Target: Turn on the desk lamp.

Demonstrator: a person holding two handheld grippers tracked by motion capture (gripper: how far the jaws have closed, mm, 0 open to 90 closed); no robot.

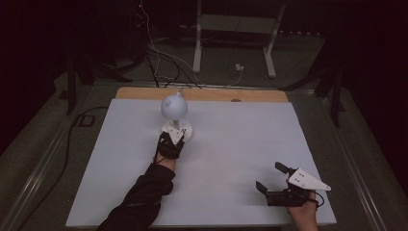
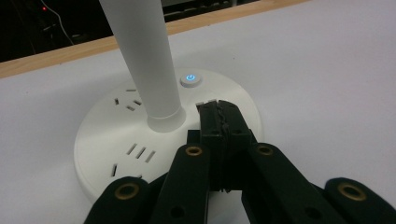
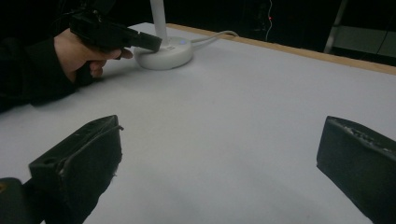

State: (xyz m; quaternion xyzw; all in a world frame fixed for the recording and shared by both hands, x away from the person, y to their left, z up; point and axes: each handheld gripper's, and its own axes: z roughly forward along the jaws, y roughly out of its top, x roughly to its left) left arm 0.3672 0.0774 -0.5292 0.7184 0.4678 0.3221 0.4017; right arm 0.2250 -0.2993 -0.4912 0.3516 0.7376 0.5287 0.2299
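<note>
A white desk lamp stands at the table's back left, with a round head [image 1: 172, 105], a stem [image 2: 144, 60] and a round base [image 2: 107, 135] with socket slots. Its power button [image 2: 190, 79] glows blue. My left gripper [image 2: 218, 108] is shut with nothing between its jaws. Its tips lie over the base just short of the button; I cannot tell whether they touch it. From above, the left gripper [image 1: 176, 136] sits at the base's near edge. My right gripper [image 1: 270, 177] rests open near the front right, and nothing lies between its jaws [image 3: 222, 135].
The white table top [image 1: 231, 144] ends in a wooden strip [image 1: 202, 94] at the back. The lamp's cable [image 3: 215, 36] runs off the far edge. Cables and a white stand [image 1: 235, 29] sit on the dark floor behind.
</note>
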